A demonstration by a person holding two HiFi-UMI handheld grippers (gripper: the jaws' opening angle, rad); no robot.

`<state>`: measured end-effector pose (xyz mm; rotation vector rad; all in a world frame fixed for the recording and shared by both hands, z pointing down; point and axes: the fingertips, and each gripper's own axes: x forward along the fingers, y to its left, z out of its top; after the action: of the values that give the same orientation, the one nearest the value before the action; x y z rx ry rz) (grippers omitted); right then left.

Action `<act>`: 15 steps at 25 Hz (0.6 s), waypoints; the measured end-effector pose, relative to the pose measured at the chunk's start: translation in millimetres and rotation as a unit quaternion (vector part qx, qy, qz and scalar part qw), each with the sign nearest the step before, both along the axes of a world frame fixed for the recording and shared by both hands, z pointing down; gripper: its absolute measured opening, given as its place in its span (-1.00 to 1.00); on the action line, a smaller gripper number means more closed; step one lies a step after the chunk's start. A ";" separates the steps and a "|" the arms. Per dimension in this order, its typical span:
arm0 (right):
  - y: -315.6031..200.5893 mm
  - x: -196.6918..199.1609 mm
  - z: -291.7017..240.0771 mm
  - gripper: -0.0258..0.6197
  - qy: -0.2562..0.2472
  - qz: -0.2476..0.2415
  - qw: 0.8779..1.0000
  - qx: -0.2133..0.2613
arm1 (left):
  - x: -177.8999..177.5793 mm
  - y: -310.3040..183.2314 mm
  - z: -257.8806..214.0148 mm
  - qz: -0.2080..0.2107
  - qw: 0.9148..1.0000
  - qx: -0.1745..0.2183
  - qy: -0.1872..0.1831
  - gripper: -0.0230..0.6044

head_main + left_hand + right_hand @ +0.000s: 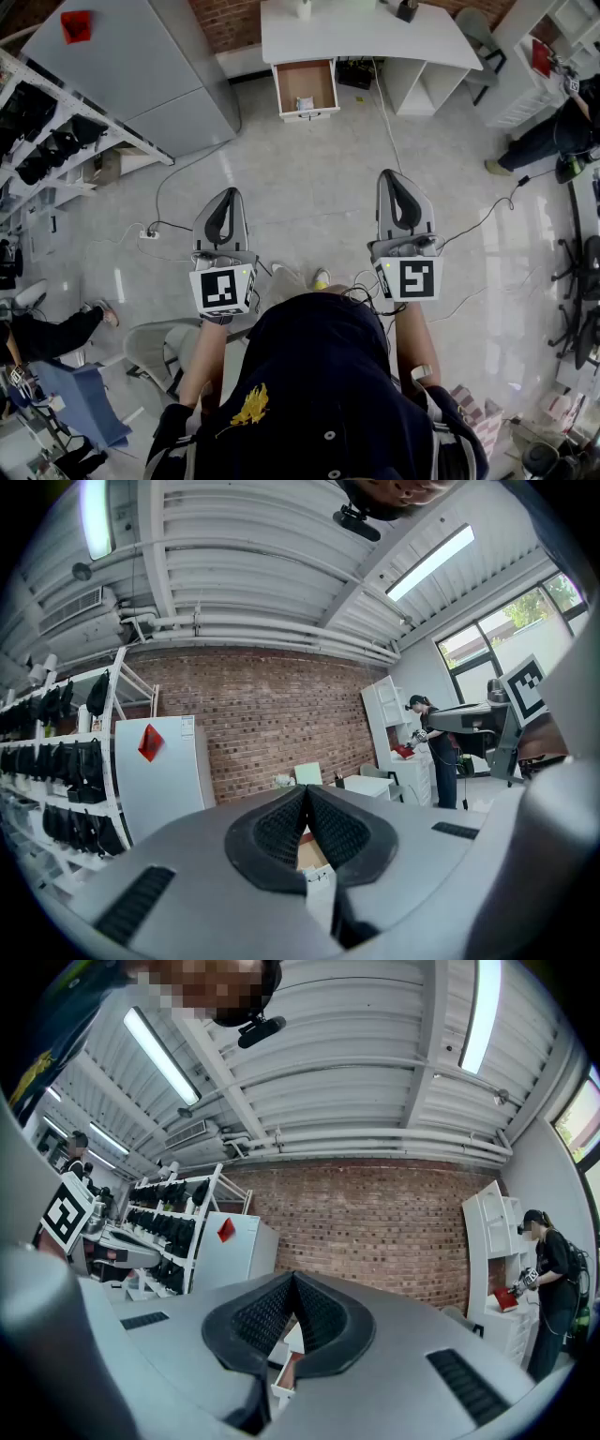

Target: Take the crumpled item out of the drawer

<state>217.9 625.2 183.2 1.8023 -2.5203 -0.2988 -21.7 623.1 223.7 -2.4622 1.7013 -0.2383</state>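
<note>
Head view: the open drawer (307, 86) sits at twelve o'clock under the white counter (366, 37), with the crumpled item (305, 103) inside near its front. The left gripper (228, 197) is at seven o'clock from it and the right gripper (397, 178) at five, both well apart from it.
Left gripper view: jaws together, nothing between.
Right gripper view: jaws together, nothing between.

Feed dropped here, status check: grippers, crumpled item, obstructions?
Left gripper, right gripper shut, empty. Crumpled item in open drawer under white desk, well ahead, untouched. Cables across floor between.
</note>
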 end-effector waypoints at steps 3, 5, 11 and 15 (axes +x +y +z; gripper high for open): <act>2.4 10.1 -2.8 -0.84 -0.004 -0.004 1.000 0.002 | 15.3 0.8 -1.5 0.005 1.000 0.001 -0.003 -0.87; 5.0 19.5 -4.4 -0.84 -0.005 -0.003 1.000 0.005 | 27.2 1.2 -2.0 0.008 1.000 0.003 -0.007 -0.87; 8.0 46.4 0.4 -0.84 -0.024 0.010 1.000 0.002 | 56.7 -1.3 -7.7 0.025 0.999 0.014 -0.033 -0.87; -4.6 50.8 5.6 -0.84 -0.045 0.020 0.999 -0.010 | 52.7 -13.1 -11.1 0.027 0.998 0.013 -0.046 -0.87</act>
<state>268.7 620.6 188.8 1.8982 -2.5312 -0.1954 31.0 610.0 212.7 -2.4352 1.5894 -0.3168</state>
